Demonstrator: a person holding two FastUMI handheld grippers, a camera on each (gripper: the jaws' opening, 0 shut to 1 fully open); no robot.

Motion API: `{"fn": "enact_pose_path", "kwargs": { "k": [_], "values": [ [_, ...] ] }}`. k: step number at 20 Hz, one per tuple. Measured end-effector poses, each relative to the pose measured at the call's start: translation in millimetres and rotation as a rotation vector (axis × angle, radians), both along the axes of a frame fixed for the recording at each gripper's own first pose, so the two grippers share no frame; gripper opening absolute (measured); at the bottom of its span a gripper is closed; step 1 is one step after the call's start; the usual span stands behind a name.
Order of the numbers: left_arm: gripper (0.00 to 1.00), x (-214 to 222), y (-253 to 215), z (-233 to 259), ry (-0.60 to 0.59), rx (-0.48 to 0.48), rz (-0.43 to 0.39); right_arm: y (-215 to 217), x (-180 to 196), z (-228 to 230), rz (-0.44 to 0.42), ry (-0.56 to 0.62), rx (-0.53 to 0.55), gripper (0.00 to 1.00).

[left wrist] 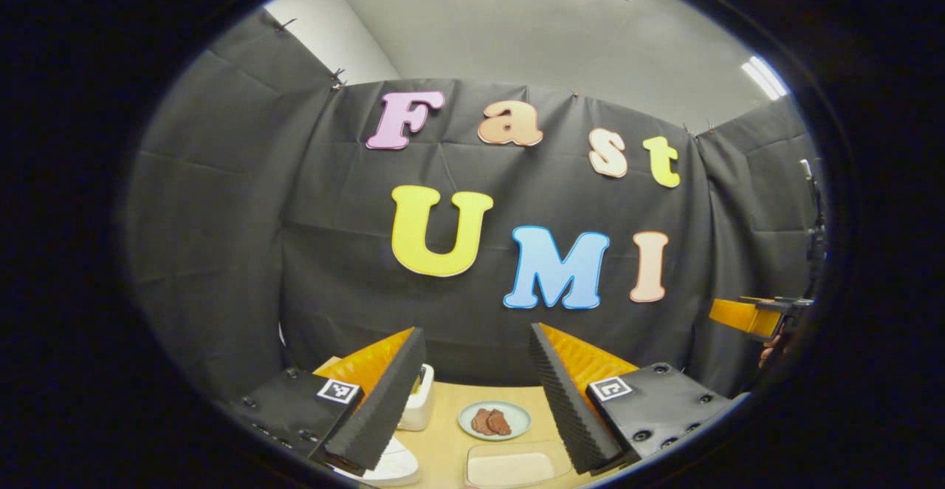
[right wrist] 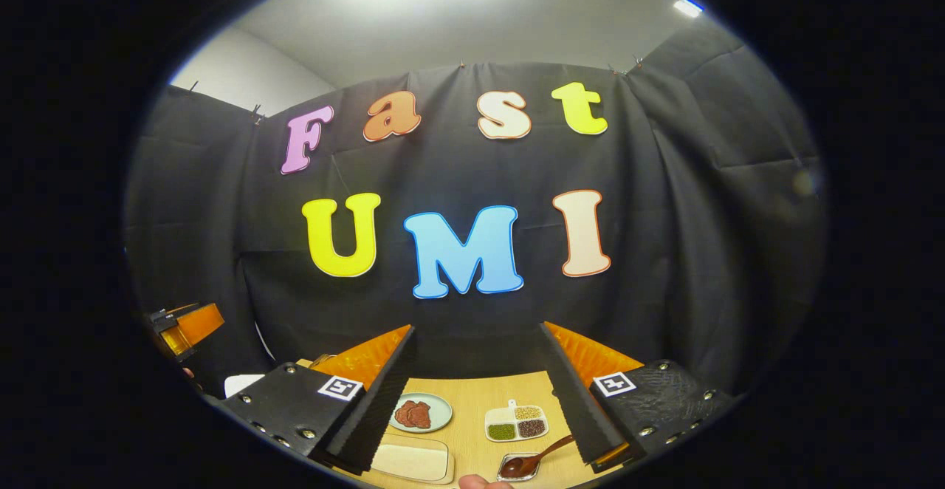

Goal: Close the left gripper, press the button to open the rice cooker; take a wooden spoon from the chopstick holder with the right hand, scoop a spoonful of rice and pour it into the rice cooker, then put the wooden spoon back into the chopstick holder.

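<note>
Wooden spoon (right wrist: pixel 537 459) on tan table (right wrist: pixel 472 400)

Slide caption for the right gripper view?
Open right gripper above table with meat plate, divided grain dish and spoon.

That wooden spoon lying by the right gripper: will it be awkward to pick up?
Probably a little. The wooden spoon looks stiff and light, with a thin handle that might pivot between the jaws. Its bowl rests in a small dish, so a nudge may tip it.
</note>
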State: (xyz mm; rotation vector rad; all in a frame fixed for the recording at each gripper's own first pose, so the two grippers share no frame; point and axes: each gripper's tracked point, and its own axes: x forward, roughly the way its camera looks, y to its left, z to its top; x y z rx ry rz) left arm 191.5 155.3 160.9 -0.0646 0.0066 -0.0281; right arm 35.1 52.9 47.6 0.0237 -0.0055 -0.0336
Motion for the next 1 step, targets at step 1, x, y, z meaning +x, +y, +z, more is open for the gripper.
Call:
{"fn": "enact_pose_path", "kwargs": {
  "k": [1],
  "values": [
    [0.96,0.0,3.6,0.0,0.0,-0.002,-0.003,3.7,-2.1,1.6,-0.002,-0.006,-0.001,0.98]
  ]
}}
